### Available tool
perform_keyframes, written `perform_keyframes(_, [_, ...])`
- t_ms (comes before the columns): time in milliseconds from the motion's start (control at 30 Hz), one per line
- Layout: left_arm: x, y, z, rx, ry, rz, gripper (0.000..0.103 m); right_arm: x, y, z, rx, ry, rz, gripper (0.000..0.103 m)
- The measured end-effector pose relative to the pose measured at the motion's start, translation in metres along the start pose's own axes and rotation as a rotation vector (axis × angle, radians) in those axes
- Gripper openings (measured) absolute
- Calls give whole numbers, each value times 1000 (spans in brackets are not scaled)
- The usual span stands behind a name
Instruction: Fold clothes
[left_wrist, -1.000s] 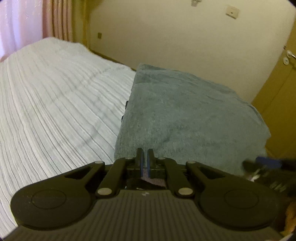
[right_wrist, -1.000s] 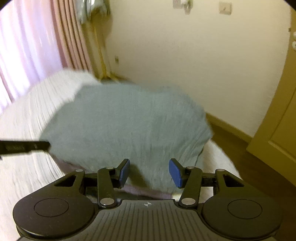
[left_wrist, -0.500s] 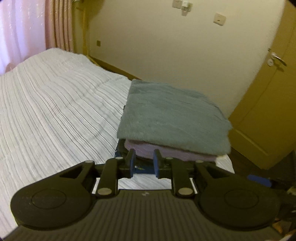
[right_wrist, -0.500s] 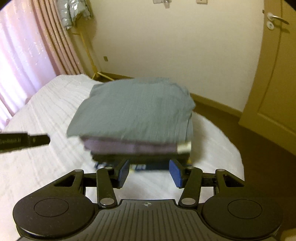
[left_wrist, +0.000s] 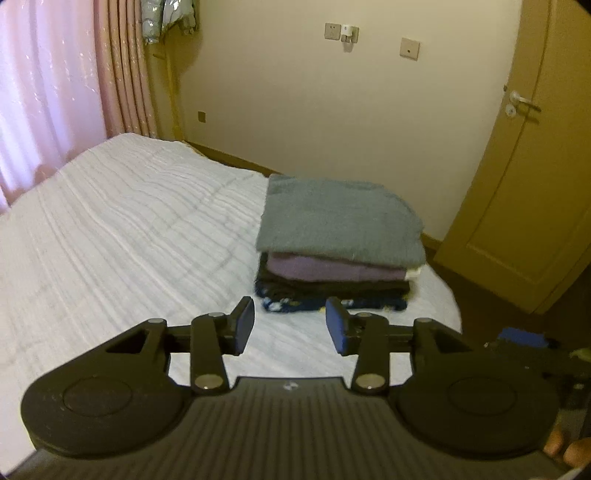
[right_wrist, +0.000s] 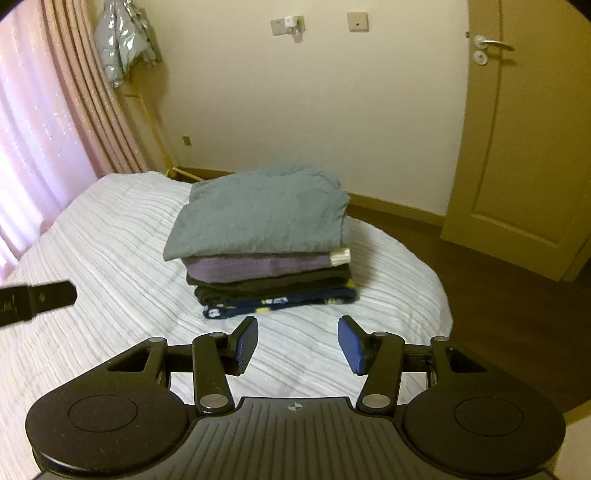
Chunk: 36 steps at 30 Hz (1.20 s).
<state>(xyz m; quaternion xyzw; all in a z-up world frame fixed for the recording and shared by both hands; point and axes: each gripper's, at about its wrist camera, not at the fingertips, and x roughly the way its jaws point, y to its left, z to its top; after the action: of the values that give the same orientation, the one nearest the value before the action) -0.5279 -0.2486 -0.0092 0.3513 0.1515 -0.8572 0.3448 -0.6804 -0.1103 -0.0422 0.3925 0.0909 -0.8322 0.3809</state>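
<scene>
- Where each wrist camera looked forward, the left claw (left_wrist: 290, 325) stood with its blue-padded fingers (left_wrist: 338, 328) spread apart and nothing between them, clear of the clothes.
- Right claw (right_wrist: 297, 345): likewise spread wide, empty, held above the bedspread just short of the stack.
- Stack of folded clothes (right_wrist: 266, 251): resting on the bed (right_wrist: 110, 258) near its far corner, apart from both claws.
- Stack, top to bottom: grey-blue fleece garment (left_wrist: 336, 221); purple garment (right_wrist: 255, 266); dark garment (right_wrist: 269, 282); navy patterned garment (right_wrist: 280, 301) touching the bedspread.
- Bed: white ribbed cover, bare to the left of the stack.
- Surroundings: pink curtain (left_wrist: 48, 92) at left, cream wall (right_wrist: 314, 110) behind, wooden door (right_wrist: 524, 147) with a metal handle at right, silvery jacket (right_wrist: 122, 40) hanging near the curtain.
</scene>
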Motion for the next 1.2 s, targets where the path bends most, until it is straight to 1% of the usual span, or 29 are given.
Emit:
perform_keyframes(33, [-8, -1, -5, 10, -3, 10, 41, -7, 2, -4, -5, -5, -14, 52])
perform_keyframes(133, [-30, -1, -19, 24, -17, 21, 49, -29, 5, -18, -16, -25, -37, 52])
perform_keyframes(233, [-50, -3, -31, 27, -34, 10, 51, -45, 6, -30, -18, -25, -50, 52])
perform_keyframes(300, [-61, -4, -38, 29, -46, 8, 56, -53, 7, -38, -24, -25, -47, 52])
perform_keyframes(333, [-66, -4, -41, 30, -50, 7, 62, -57, 8, -40, -28, -24, -48, 52])
perform_keyframes(367, [-70, -5, -44, 32, -53, 4, 65, -61, 9, -43, -33, -23, -49, 52])
perform_keyframes(600, [-94, -10, -61, 45, -52, 10, 65, -92, 13, -57, -47, -48, -29, 52])
perform_keyframes(700, [-101, -11, -65, 26, -69, 19, 66, -101, 14, -59, -50, -46, -14, 52])
perform_keyframes(733, [-103, -10, -66, 9, -81, 20, 67, -103, 13, -60, -39, -38, -3, 52])
perform_keyframes(800, [-107, -9, -69, -24, -102, 18, 73, -106, 12, -60, -30, -36, -5, 52])
perform_keyframes(933, [-113, -4, -72, -66, -135, -7, 74, -111, 11, -60, -16, -34, -12, 52])
perform_keyframes(1000, [-115, -2, -73, -73, -140, -52, 74, -113, 11, -60, -8, -33, -16, 52])
perform_keyframes(1033, [-115, -2, -73, -72, -135, -63, 74, -113, 10, -60, -5, -32, -18, 52])
perform_keyframes(1200, [-110, -11, -70, -24, -106, -27, 74, -113, 7, -58, -1, -29, -20, 52])
